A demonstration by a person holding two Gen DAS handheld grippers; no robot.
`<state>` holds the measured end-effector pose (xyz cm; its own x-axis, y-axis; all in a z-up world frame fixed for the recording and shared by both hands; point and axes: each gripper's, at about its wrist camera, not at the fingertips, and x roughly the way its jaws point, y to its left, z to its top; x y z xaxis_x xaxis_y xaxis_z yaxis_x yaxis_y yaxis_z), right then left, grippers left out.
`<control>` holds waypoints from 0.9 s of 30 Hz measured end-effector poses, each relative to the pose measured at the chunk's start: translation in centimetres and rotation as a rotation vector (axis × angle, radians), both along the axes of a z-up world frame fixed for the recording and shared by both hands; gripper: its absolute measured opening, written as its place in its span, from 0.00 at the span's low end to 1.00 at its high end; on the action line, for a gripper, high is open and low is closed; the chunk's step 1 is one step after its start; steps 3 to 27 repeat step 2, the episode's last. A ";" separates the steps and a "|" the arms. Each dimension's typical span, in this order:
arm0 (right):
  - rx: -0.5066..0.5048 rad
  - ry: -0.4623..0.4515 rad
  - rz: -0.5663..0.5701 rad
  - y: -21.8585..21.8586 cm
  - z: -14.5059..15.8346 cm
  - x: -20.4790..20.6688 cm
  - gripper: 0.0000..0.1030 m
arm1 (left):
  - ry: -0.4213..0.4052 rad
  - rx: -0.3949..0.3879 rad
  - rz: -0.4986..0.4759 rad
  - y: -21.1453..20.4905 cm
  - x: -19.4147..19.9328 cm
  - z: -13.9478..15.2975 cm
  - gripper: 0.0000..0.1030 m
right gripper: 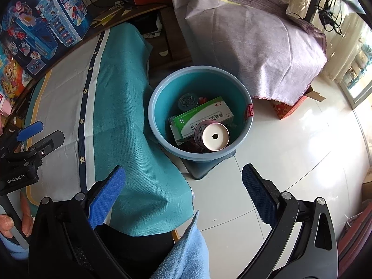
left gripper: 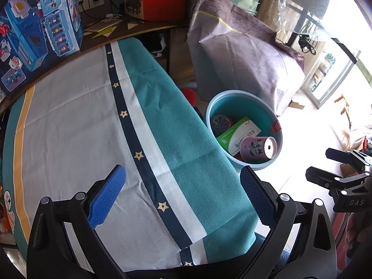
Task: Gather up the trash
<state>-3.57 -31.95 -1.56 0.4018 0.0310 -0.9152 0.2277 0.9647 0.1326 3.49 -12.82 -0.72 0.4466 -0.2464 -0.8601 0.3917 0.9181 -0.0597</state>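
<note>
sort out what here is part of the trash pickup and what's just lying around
Part of the job: blue bin, green box, pink cup, round lid, left gripper, right gripper, both open.

Just lying about: toy box, striped tablecloth, covered bundle.

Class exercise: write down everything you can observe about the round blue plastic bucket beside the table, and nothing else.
The round blue plastic bucket has a paler blue rim and a teal inner wall, with a small red label on its far side. It stands upright on the white tiled floor, on a dark base, beside the hanging edge of the teal tablecloth. Inside lie a green and white cardboard box, a pink cylindrical can tipped over, and a dark round item. Neither tool touches it.
</note>
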 end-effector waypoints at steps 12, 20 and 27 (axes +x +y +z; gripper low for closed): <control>0.000 0.000 -0.004 -0.1 0.0 0.0 0.93 | 0.004 0.000 0.005 0.1 0.0 -0.1 0.96; 0.000 0.000 -0.004 -0.1 0.0 0.0 0.93 | 0.004 0.000 0.005 0.1 0.0 -0.1 0.96; 0.000 0.000 -0.004 -0.1 0.0 0.0 0.93 | 0.004 0.000 0.005 0.1 0.0 -0.1 0.96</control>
